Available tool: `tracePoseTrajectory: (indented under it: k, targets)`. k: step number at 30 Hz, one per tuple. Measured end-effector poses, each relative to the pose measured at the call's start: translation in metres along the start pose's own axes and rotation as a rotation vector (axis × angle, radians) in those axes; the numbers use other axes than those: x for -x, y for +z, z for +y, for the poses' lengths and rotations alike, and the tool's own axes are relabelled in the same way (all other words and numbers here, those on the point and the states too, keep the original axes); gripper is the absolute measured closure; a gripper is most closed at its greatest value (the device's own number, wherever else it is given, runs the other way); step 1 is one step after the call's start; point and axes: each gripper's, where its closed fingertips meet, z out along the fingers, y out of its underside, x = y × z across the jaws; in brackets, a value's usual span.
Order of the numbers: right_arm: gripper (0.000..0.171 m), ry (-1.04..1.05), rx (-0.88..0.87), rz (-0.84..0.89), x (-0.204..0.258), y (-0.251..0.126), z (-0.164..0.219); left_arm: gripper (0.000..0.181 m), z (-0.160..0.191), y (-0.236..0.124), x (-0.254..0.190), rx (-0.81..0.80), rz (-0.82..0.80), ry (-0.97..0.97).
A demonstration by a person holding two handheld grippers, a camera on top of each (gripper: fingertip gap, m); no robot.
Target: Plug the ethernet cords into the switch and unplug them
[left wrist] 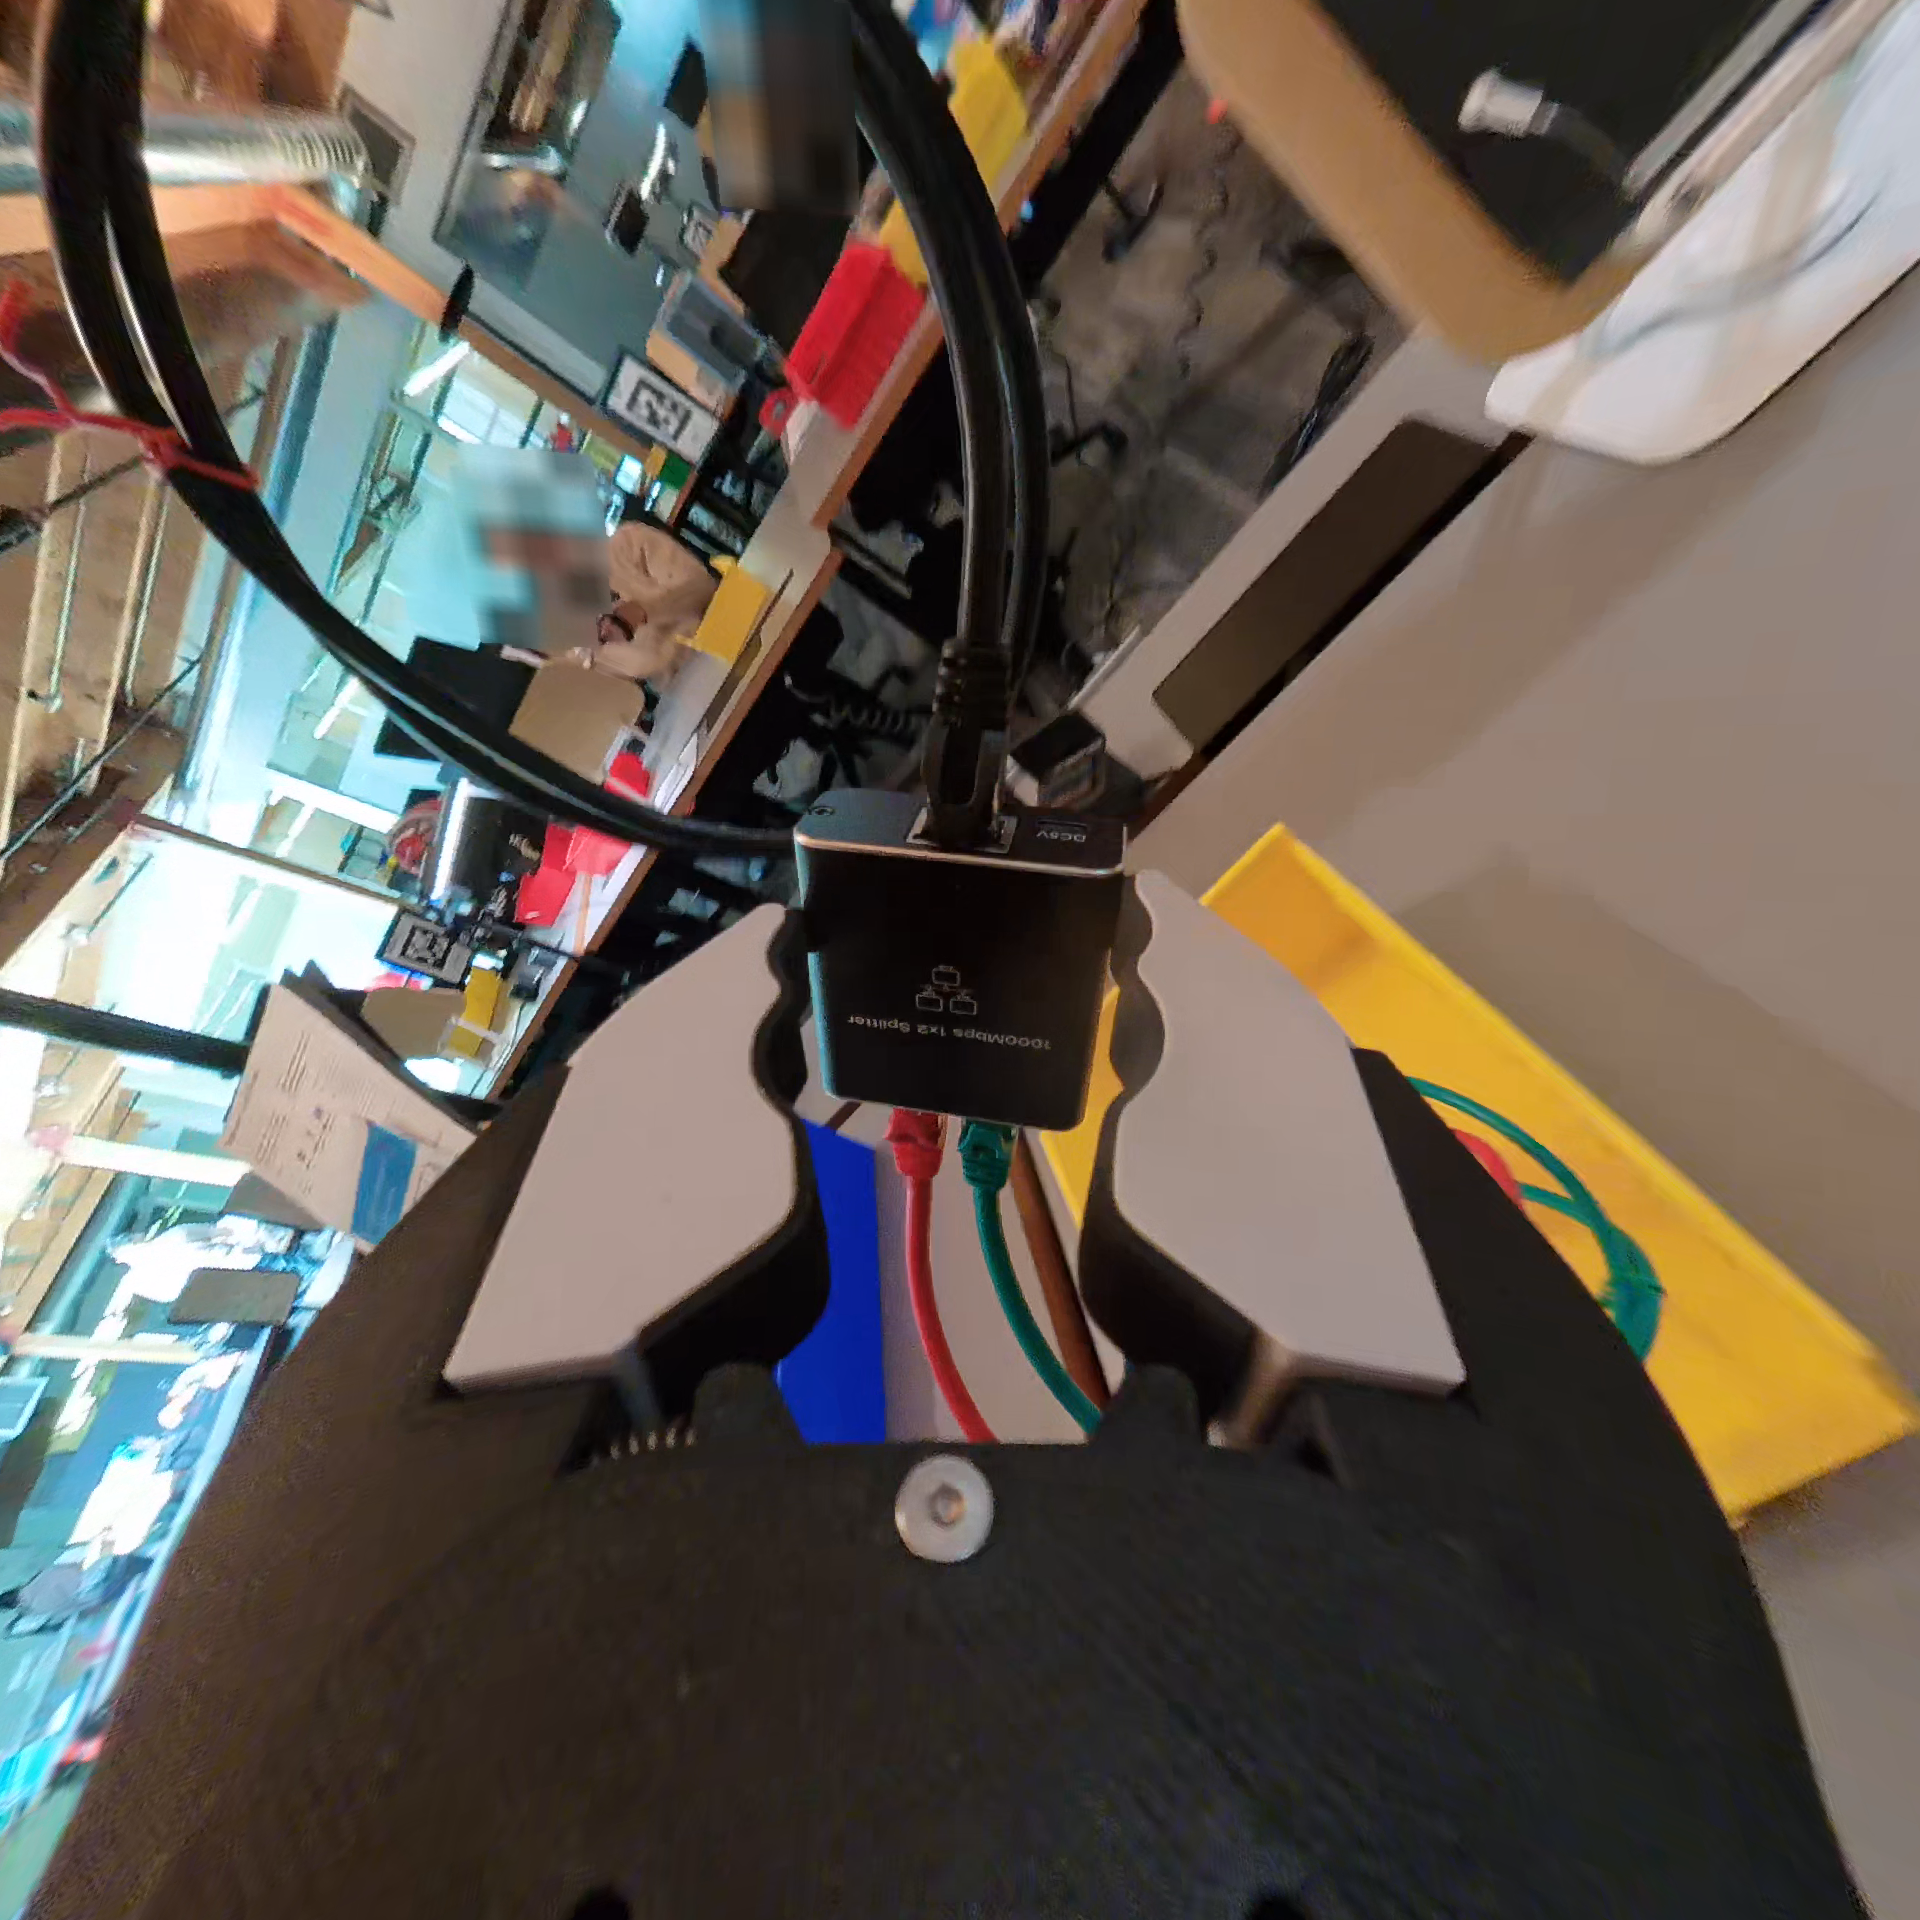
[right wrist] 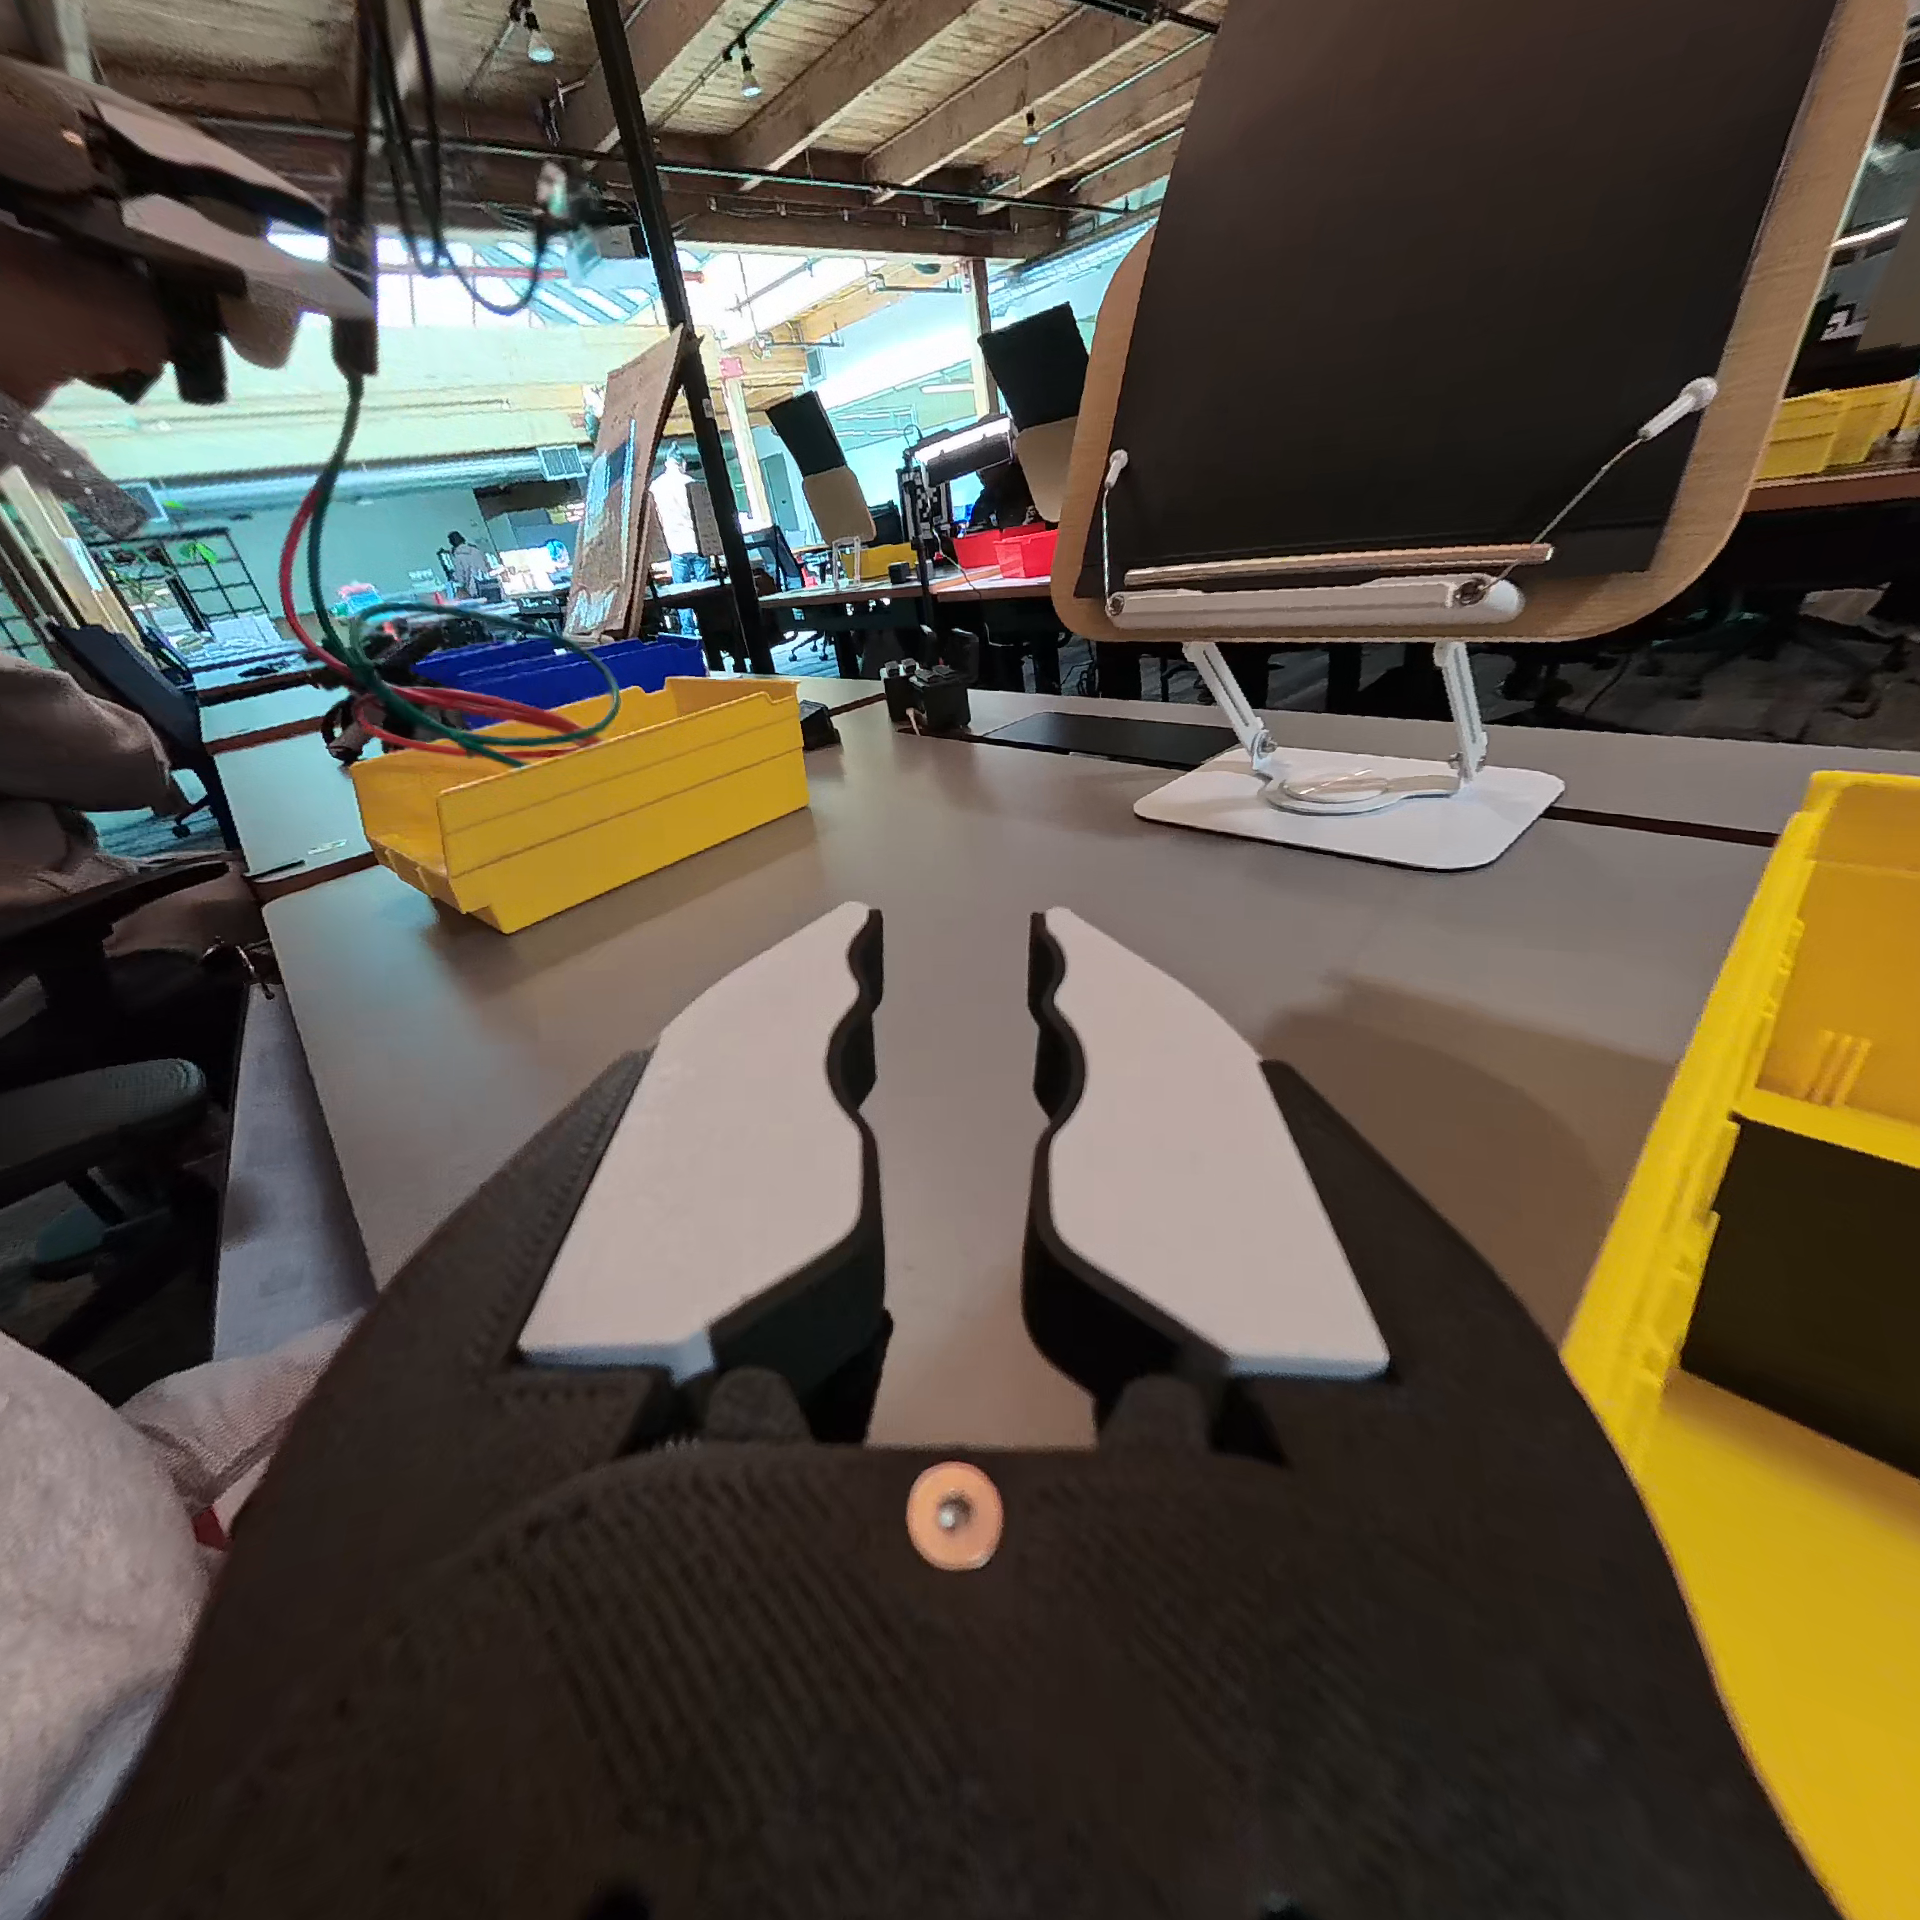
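Switch [left wrist: 961, 977] sits clamped in the left gripper [left wrist: 961, 997], red cord [left wrist: 928, 1247] and green cord [left wrist: 1013, 1268] plugged in; right gripper [right wrist: 956, 966] hangs parted, empty.

— What sits on the grey table [right wrist: 1195, 935]?
— A yellow bin [right wrist: 623, 805] at ten o'clock, and a white stand [right wrist: 1351, 800] holding a dark board [right wrist: 1434, 281] at one o'clock.
— And nearer?
— Another yellow bin [right wrist: 1787, 1195], three o'clock.
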Motion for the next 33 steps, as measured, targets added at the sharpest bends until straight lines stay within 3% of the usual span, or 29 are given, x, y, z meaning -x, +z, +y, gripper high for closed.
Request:
tracePoseTrajectory:
  k: [6, 12, 14, 18, 19, 21, 24, 28, 33]
  targets:
    - [0.144, 0.064, -0.036, -0.011, -0.001, -0.004, -0.005, 0.123, -0.079, -0.028, -0.037, -0.146, 0.090, 0.011]
    - [0.143, 0.058, -0.029, -0.032, 0.005, -0.004, -0.004, 0.124, -0.138, -0.026, -0.133, -0.304, 0.294, -0.010]
    - [0.142, 0.048, -0.019, -0.055, 0.011, -0.002, -0.002, 0.125, -0.145, -0.018, -0.172, -0.326, 0.355, -0.025]
    - [0.140, 0.152, -0.047, -0.112, 0.027, 0.010, -0.001, 0.177, -0.157, -0.011, -0.253, -0.484, 0.439, -0.059]
    - [0.139, 0.268, -0.100, -0.133, 0.032, 0.018, -0.005, 0.180, -0.162, -0.010, -0.272, -0.549, 0.453, -0.096]
    - [0.130, 0.505, -0.142, -0.210, 0.046, 0.033, -0.001, 0.180, -0.157, 0.008, -0.319, -0.520, 0.528, -0.137]
    - [0.127, 0.543, -0.061, -0.260, 0.062, 0.041, 0.012, 0.181, -0.141, 0.039, -0.375, -0.412, 0.651, -0.184]
    - [0.132, 0.285, -0.008, -0.166, 0.050, 0.035, 0.016, 0.150, -0.123, 0.052, -0.405, -0.318, 0.754, -0.215]
    - [0.131, 0.453, -0.022, -0.216, 0.049, 0.037, 0.019, 0.105, -0.089, 0.083, -0.412, -0.174, 0.726, -0.135]
